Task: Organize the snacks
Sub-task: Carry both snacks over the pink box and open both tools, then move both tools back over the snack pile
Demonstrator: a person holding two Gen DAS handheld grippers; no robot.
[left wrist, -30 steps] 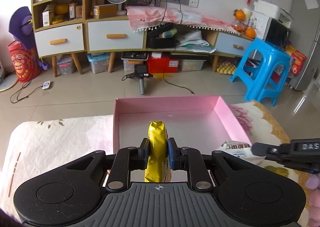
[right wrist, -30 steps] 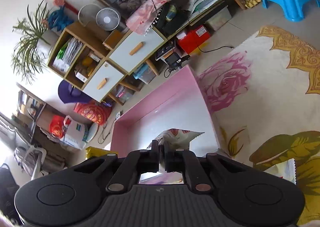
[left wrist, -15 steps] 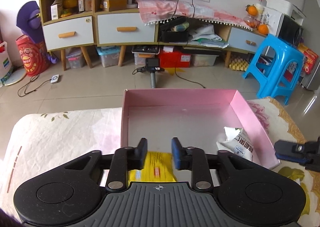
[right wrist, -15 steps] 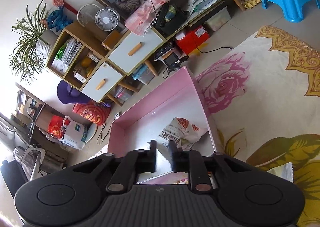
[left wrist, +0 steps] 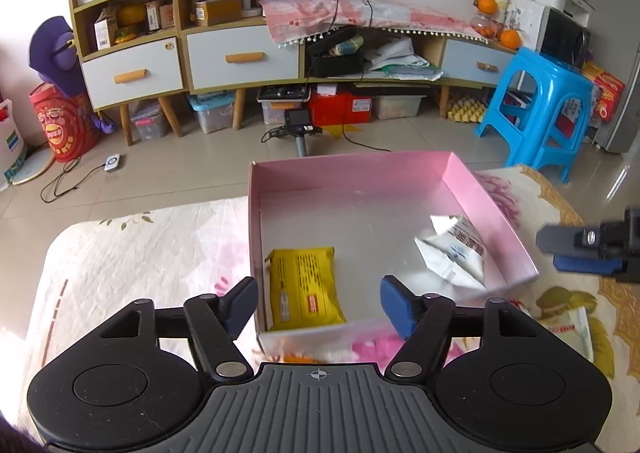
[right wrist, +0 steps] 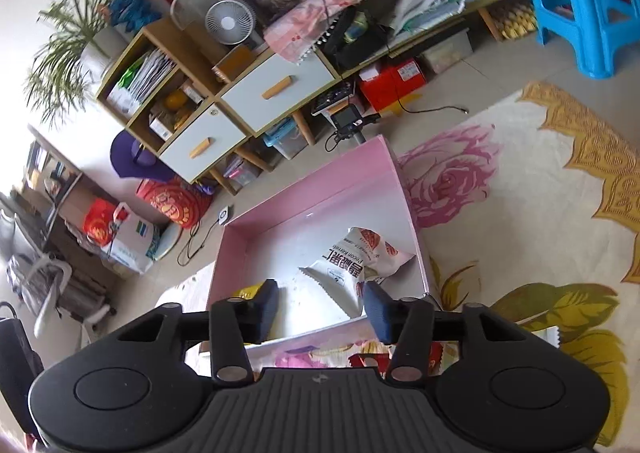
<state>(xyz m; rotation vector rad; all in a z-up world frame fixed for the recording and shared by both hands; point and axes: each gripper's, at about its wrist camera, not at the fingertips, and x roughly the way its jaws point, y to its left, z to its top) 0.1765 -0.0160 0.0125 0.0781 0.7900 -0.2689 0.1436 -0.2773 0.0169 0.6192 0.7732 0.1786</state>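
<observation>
Your right gripper (left wrist: 576,249) cut off by left view's right edge; only fingertips show. Yellow packet (right wrist: 250,290) mostly hidden behind your right gripper's left finger (right wrist: 266,309) in right view. Print on white packet (left wrist: 456,253) too blurred to read in left view. Loose packet (left wrist: 570,327) on cloth partly covered by your left gripper's body. Pink box (right wrist: 304,339) near wall partly hidden under fingers.
</observation>
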